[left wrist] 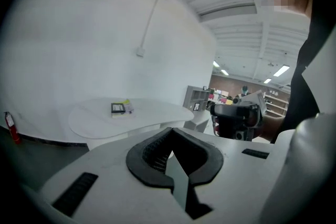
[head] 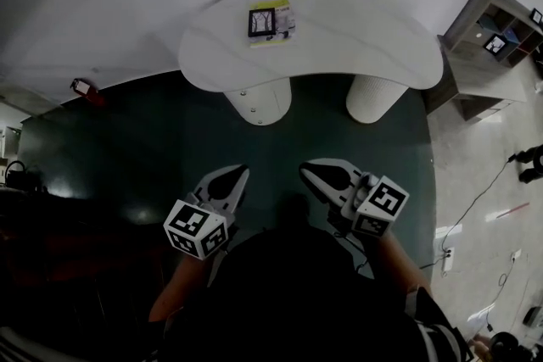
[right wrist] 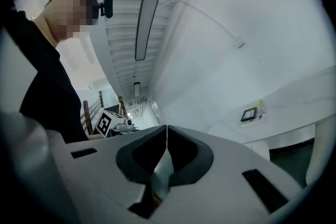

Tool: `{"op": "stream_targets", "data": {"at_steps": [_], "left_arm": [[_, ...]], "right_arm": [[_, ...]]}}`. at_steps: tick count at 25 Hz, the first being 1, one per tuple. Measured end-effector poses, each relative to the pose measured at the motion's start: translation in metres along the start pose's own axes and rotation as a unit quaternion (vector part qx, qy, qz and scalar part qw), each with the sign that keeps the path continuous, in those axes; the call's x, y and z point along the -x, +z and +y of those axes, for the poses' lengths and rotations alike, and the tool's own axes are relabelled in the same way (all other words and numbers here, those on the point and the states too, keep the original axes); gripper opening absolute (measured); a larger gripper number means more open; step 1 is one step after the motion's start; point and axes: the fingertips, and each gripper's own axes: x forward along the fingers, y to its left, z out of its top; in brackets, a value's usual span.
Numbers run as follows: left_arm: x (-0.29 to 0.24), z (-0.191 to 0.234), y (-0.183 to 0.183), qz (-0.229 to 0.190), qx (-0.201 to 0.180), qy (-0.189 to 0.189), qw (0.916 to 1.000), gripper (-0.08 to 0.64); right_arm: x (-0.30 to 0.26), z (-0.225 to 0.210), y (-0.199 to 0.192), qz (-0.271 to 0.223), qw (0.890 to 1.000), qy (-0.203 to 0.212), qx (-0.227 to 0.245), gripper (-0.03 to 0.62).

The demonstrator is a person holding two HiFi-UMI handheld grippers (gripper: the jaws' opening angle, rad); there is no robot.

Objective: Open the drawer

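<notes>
The person holds both grippers low and close to the body, over a dark green floor (head: 127, 148). The left gripper (head: 241, 172) points toward the table with its 2 jaws brought together, tips meeting and nothing between them; the left gripper view confirms this, the black pads (left wrist: 152, 152) closing to a point. The right gripper (head: 306, 169) is beside it, apart from it, also with its 2 jaws pressed together and empty, as the right gripper view shows at the meeting line of its pads (right wrist: 181, 152). Each gripper carries its marker cube toward the person's wrist. Ahead, well apart from both grippers, stands a white kidney-shaped table (head: 356, 38) on 2 round pedestals, the left pedestal (head: 259, 97) and the right pedestal (head: 373, 97). On the tabletop lies a black-framed marker card (head: 262, 22) on top of a yellow sheet (head: 273, 3). At the upper right of the head view, on paler flooring, stands a grey shelf unit (head: 475, 13) with open compartments holding small marker cards. Which of these pieces carries the drawer cannot be told from these views; no drawer front is distinguishable. A red fire extinguisher (head: 85, 89) sits by the wall at the left.
</notes>
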Motion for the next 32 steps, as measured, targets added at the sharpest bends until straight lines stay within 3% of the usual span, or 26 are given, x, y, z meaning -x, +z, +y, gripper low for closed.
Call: {"op": "stream_targets", "data": {"at_steps": [10,16,27,32], "left_arm": [[-0.053,0.030,0.024,0.019,-0.001,0.000,0.9998,0.012],[-0.059,0.067,0.034,0.007,0.004,-0.004,1.0000,0.012],[-0.022,0.207,0.048,-0.006,-0.006,-0.024,0.9997,0.011],[-0.003,0.266,0.036,0.001,-0.011,-0.043,0.9990,0.012]], "right_arm": [[-0.037,-0.059,0.002,0.009,1.000,0.016,-0.019,0.017],[-0.072,-0.079,0.001,0.024,0.999,0.015,-0.017,0.017],[-0.220,-0.080,-0.004,0.039,0.999,-0.013,-0.011,0.017],[-0.284,-0.079,-0.018,0.046,0.998,-0.029,0.009,0.017]]}}
